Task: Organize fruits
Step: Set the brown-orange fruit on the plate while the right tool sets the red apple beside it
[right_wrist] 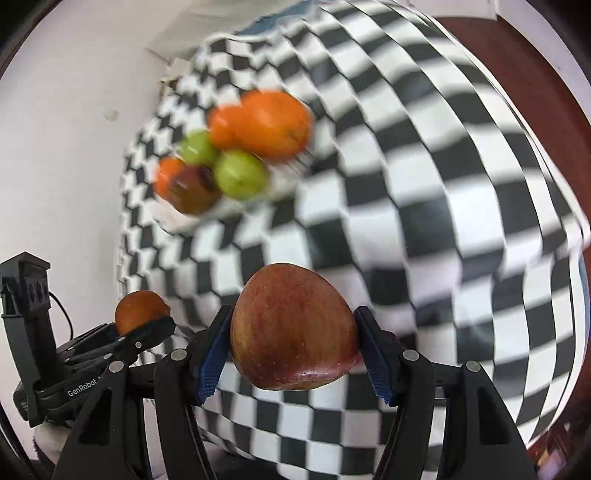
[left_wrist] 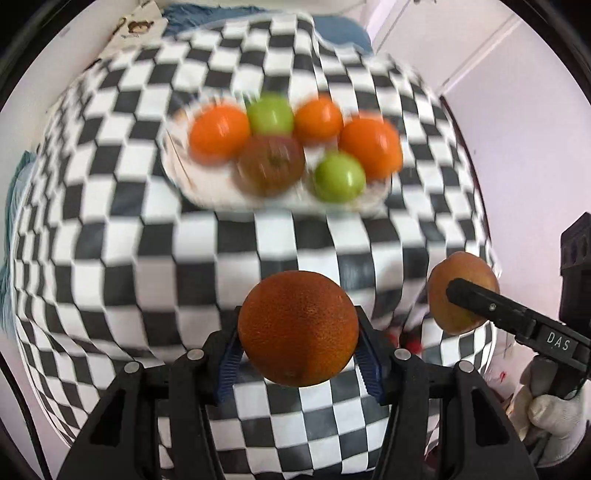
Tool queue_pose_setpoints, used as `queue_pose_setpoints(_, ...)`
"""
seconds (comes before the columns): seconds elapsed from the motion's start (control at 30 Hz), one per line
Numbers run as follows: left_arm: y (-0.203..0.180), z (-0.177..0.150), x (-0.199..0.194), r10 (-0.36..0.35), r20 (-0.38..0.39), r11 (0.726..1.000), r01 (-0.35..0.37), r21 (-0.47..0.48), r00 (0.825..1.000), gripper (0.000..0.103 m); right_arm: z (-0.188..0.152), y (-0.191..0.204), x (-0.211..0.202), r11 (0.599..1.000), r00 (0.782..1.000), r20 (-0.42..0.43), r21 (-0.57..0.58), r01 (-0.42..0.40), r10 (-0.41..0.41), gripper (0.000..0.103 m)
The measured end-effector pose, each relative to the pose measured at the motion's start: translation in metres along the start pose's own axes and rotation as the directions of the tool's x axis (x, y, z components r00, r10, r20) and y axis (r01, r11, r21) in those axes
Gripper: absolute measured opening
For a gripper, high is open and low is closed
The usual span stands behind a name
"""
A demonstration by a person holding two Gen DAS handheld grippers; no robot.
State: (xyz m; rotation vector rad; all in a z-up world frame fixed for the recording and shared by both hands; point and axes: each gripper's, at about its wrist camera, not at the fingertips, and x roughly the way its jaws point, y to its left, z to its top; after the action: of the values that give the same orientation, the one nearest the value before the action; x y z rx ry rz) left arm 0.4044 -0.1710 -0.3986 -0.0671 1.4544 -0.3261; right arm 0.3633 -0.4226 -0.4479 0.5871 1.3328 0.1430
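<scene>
My left gripper (left_wrist: 298, 341) is shut on a dark orange (left_wrist: 297, 328) and holds it above the checkered tablecloth (left_wrist: 110, 229). My right gripper (right_wrist: 291, 341) is shut on a red apple (right_wrist: 293, 326), also held in the air. Each shows in the other view: the apple (left_wrist: 461, 273) at right, the orange (right_wrist: 138, 310) at lower left. A white plate (left_wrist: 177, 173) farther back holds three oranges (left_wrist: 219, 133), two green apples (left_wrist: 339, 177) and a dark red apple (left_wrist: 271, 164). The plate's fruit (right_wrist: 240, 175) looks blurred in the right wrist view.
The table is covered by the black-and-white checkered cloth (right_wrist: 424, 184). White walls (left_wrist: 528, 110) stand to the right and behind. A blue fabric (left_wrist: 343, 29) lies at the table's far edge. A gloved hand (left_wrist: 554, 417) holds the right gripper's handle.
</scene>
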Motion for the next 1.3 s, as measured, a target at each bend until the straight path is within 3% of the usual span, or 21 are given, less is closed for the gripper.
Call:
queue_pose_setpoints(0.1,0.011,0.023,-0.011,0.015,0.039,1.000,-0.015,-0.011,0.999,0.052,0.026,0.029,-0.002,0.999,0.999,0.028,-0.025,-0.035,0.035,0.067)
queue_pose_setpoints(0.13,0.026,0.049,-0.016,0.023,0.044,1.000,-0.022,-0.014,0.999,0.052,0.036,0.039,-0.002,0.998,0.998,0.038,-0.037,-0.042,0.044,0.067)
queue_pose_setpoints(0.23,0.047,0.086,-0.022,0.042,0.054,0.999,-0.041,-0.020,0.998,0.052,0.066,0.066,0.005,0.997,0.997,0.054,-0.066,-0.048,0.051,0.067)
queue_pose_setpoints(0.33,0.062,0.152,-0.008,0.071,0.077,0.997,-0.070,-0.011,0.995,0.052,0.097,0.093,0.015,0.993,0.997,0.067,-0.109,-0.034,0.041,0.067)
queue_pose_setpoints(0.57,0.080,0.246,0.035,0.093,-0.024,0.996,-0.093,0.017,0.995,0.052,0.154,0.138,0.058,0.984,0.997,0.068,-0.176,0.040,-0.028,0.067)
queue_pose_setpoints(0.73,0.079,0.269,0.068,0.091,-0.116,0.996,-0.087,0.035,0.989,0.052,0.174,0.151,0.082,0.978,0.995,0.056,-0.191,0.087,-0.077,0.068)
queue_pose_setpoints(0.93,0.080,0.271,0.105,0.074,-0.237,0.997,-0.065,0.044,0.969,0.052,0.176,0.148,0.099,0.971,0.992,0.039,-0.204,0.126,-0.121,0.068)
queue_pose_setpoints(1.13,0.080,0.269,0.106,0.058,-0.269,0.998,-0.057,0.012,0.961,0.054,0.177,0.155,0.106,0.958,0.988,0.042,-0.243,0.153,-0.147,0.068)
queue_pose_setpoints(1.3,0.076,0.265,0.096,0.043,-0.274,0.999,-0.039,0.018,0.961,0.061,0.175,0.155,0.115,0.960,0.989,0.019,-0.238,0.148,-0.148,0.069)
